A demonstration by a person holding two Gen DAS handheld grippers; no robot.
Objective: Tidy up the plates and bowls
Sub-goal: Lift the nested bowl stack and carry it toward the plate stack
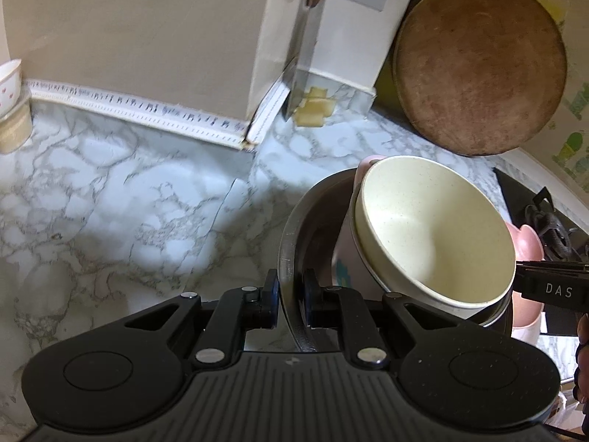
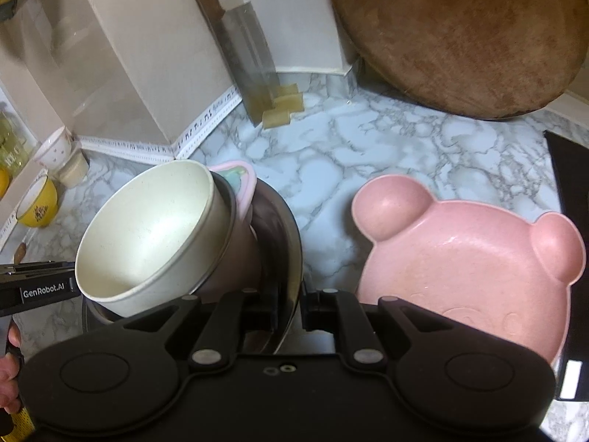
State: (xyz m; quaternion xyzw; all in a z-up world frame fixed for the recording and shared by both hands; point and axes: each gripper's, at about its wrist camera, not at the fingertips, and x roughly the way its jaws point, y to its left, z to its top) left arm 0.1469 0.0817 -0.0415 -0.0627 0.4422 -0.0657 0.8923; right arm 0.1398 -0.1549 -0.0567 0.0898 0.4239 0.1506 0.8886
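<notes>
Left claw [image 1: 291, 296], black, two-fingered: its pads are clamped on the near rim of a round stainless-steel bowl [image 1: 294, 228]. Right claw [image 2: 291, 304]: likewise clamped on the rim of the same steel bowl, at the opposite side, so that the bowl is gripped between both claws. Nested in the steel bowl, tilted: a cream speckled round bowl [image 1: 434, 232], seated in a pale pink vessel [image 2: 239, 184] with a blue-green print, of which only an edge and part of the wall show. Just beside the steel bowl, on the right claw's side: a pink bear-head-shaped dish [image 2: 467, 269] with two round ear hollows, lying flat on the white-and-grey marble-patterned desk [image 1: 129, 202]. Further back: a round brown wooden chopping board [image 1: 478, 66] leaning upright at the rear; a cleaver [image 2: 246, 62] standing blade-down against a white box; pale yellow blocks [image 1: 314, 108] at its foot. Far edge, left claw's side: a small white cup [image 1: 9, 84] with red spots, stacked on a beige cup; a yellow bowl [image 2: 38, 202] lying tilted.
</notes>
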